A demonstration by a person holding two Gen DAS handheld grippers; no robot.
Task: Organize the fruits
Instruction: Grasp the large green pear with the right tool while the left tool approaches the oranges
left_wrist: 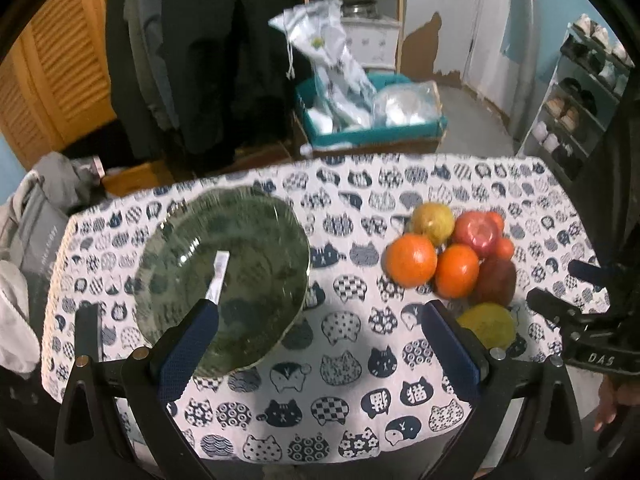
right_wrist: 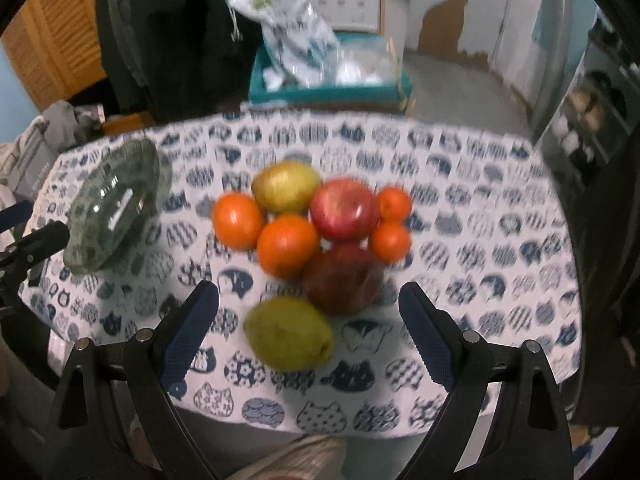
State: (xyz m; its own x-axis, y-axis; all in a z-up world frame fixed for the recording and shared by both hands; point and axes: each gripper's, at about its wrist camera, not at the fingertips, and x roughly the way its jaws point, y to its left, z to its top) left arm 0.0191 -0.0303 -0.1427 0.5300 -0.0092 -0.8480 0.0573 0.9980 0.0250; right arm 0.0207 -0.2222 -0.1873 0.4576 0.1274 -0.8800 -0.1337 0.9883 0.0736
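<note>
Right wrist view is blurred: the counter (right_wrist: 500,240) carries a green bowl (right_wrist: 116,208) at its left and a touching pile of fruit (right_wrist: 320,232) mid-cloth. The right tool (right_wrist: 308,320) hangs wide open, empty, above the near pear (right_wrist: 288,338). The left tool (left_wrist: 320,344), equally wide and empty, hovers between bowl and fruit.

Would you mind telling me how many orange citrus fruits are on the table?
4. Two large ones sit at the pile's left and centre; two small ones sit at its right, one farther, one nearer. More may hide behind.
</note>
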